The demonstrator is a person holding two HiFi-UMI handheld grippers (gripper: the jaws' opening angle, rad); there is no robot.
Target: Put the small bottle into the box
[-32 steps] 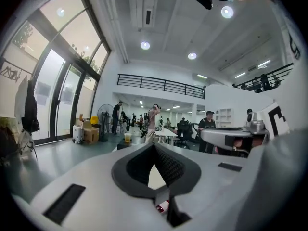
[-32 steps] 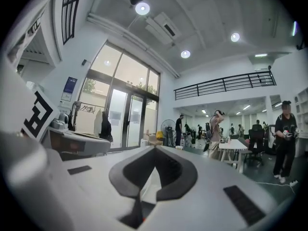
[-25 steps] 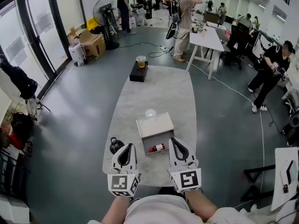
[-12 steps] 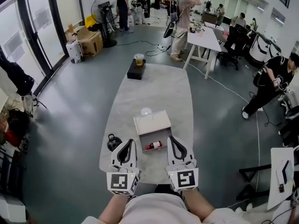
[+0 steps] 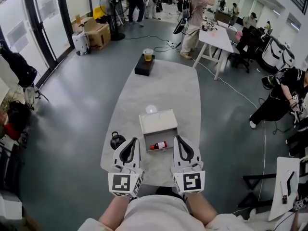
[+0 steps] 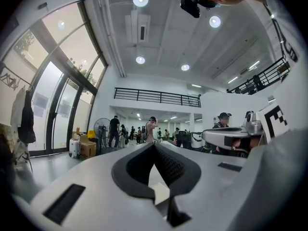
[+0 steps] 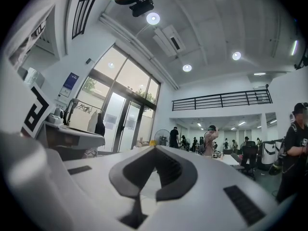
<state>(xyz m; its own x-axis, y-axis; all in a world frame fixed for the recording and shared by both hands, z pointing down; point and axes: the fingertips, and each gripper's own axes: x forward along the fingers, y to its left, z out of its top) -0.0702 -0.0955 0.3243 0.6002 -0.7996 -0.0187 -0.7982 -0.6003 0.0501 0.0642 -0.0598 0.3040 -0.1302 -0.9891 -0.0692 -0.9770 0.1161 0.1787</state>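
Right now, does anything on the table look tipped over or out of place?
Only the small bottle lies on its side, inside the open box. No spill shows; nothing else stands out.

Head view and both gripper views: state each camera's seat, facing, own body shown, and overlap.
Head view: on the head, steeply down at the table; left gripper, right gripper, forearms show.
Left gripper view: on that gripper, level toward the standing fan; shut jaws show.
Right gripper view: likewise, shut jaws.
Shared: both gripper views show that fan.

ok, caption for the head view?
Shut left gripper and shut right gripper flank the box, small bottle inside.
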